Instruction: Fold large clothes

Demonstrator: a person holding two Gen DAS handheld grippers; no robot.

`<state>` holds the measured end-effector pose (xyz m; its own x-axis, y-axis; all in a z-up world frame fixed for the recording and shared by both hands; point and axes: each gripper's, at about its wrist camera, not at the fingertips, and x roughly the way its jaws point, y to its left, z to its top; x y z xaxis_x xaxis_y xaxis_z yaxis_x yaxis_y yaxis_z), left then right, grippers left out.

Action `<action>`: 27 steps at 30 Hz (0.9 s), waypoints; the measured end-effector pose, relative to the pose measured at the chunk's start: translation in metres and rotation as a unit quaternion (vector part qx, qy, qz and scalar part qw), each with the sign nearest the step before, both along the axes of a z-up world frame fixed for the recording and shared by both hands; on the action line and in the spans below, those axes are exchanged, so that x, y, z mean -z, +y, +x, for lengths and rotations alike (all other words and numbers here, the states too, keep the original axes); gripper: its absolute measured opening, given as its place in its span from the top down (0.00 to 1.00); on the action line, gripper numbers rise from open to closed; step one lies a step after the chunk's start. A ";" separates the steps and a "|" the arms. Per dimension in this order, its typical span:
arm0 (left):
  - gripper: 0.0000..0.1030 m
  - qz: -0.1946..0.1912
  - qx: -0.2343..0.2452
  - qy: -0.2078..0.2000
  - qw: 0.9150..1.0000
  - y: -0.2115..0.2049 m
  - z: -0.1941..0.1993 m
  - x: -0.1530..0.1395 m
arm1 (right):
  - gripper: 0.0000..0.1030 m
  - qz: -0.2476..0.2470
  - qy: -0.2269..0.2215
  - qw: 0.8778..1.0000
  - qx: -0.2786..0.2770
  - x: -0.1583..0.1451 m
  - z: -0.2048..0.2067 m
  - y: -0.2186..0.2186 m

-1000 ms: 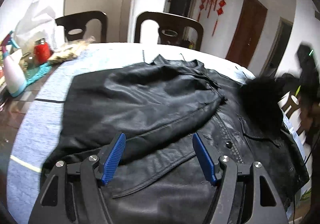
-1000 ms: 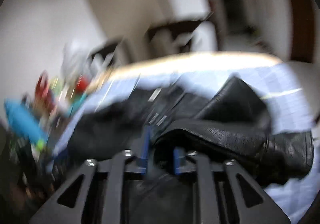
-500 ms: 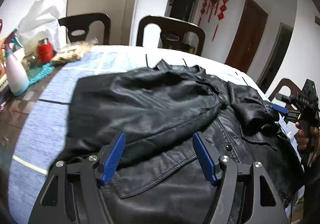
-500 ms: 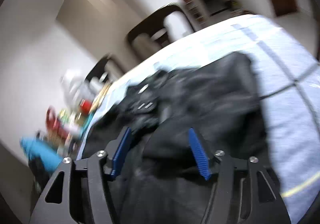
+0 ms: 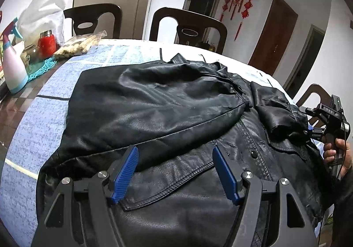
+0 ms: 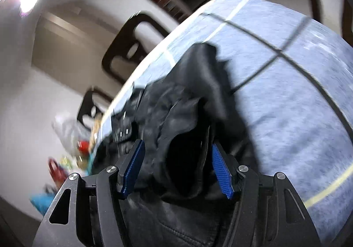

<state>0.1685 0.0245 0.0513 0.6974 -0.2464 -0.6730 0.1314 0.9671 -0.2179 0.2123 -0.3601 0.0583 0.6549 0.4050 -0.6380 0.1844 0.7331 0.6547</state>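
Note:
A black leather jacket (image 5: 167,101) lies spread on the blue checked tablecloth (image 5: 44,114), its left sleeve folded across the front. My left gripper (image 5: 174,172) hovers open over the lower hem, nothing between its blue pads. The right sleeve (image 5: 275,112) lies crumpled over the jacket's right side. My right gripper (image 5: 308,130), held by a hand (image 5: 335,152), points at the sleeve's end from the table's right edge. In the blurred right wrist view, the right gripper (image 6: 176,169) has the open cuff (image 6: 185,158) between its jaws, which are closing; the pads do not press on it.
At the far left of the table stand a spray bottle (image 5: 13,66), a red jar (image 5: 46,42), a white bag (image 5: 44,8) and a snack bag (image 5: 77,45). Dark chairs (image 5: 187,24) stand behind the table, another chair (image 5: 313,97) at its right. Bare tablecloth (image 6: 286,92) lies right of the jacket.
The right gripper let go of the sleeve, which dropped onto the jacket's right side. It rolled over and sank toward the table's right edge. The left gripper stayed put.

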 end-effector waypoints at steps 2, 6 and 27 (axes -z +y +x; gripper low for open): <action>0.31 -0.002 0.000 -0.001 1.000 0.000 -0.001 0.000 | 0.66 -0.021 0.011 1.000 -0.017 -0.001 0.010 0.010; 0.31 -0.002 0.003 -0.008 1.000 0.000 -0.003 -0.005 | 0.89 -0.037 -0.002 0.999 -0.028 -0.014 0.026 0.025; 0.31 0.030 0.040 -0.056 0.997 -0.048 0.037 -0.051 | 0.50 -0.122 -0.067 0.986 -0.092 -0.038 0.033 0.065</action>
<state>0.2051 -0.0235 0.1026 0.7484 -0.2660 -0.6076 0.2286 0.9634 -0.1403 0.2448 -0.2955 0.0960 0.6695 0.3690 -0.6447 -0.0419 0.8852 0.4633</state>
